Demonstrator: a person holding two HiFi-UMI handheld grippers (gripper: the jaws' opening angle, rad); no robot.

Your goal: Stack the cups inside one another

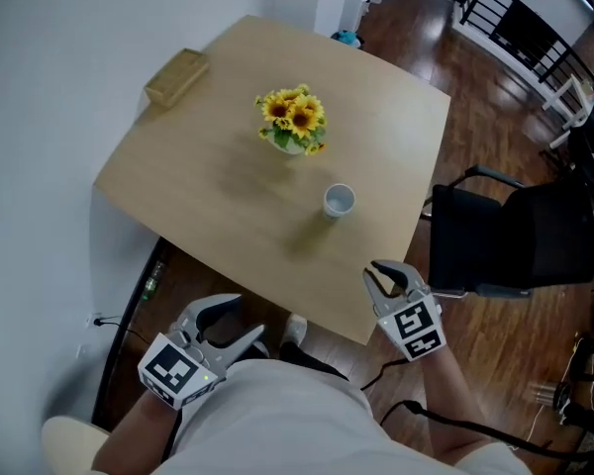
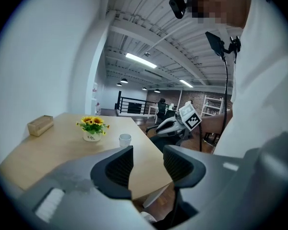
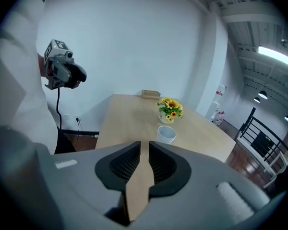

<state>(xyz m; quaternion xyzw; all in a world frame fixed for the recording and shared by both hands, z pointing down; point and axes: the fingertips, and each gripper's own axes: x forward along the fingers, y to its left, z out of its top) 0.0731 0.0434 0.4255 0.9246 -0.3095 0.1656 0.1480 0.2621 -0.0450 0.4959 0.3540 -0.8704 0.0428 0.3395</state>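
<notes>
A white cup (image 1: 339, 201) stands upright on the light wooden table (image 1: 208, 196), right of centre; layered rims on the cup (image 3: 166, 133) suggest nested cups. My right gripper (image 1: 386, 270) hovers at the table's near right edge, short of the cup, with its jaws a narrow gap apart and nothing between them. My left gripper (image 1: 236, 323) is off the table, below its near edge, open and empty. The left gripper view shows the cup (image 2: 125, 139) far ahead, beyond the open jaws.
A small pot of sunflowers (image 1: 293, 122) stands behind the cup. A wooden box (image 1: 176, 75) lies at the table's far left corner. A black chair (image 1: 515, 231) stands right of the table, on a wooden floor. A white wall runs along the left.
</notes>
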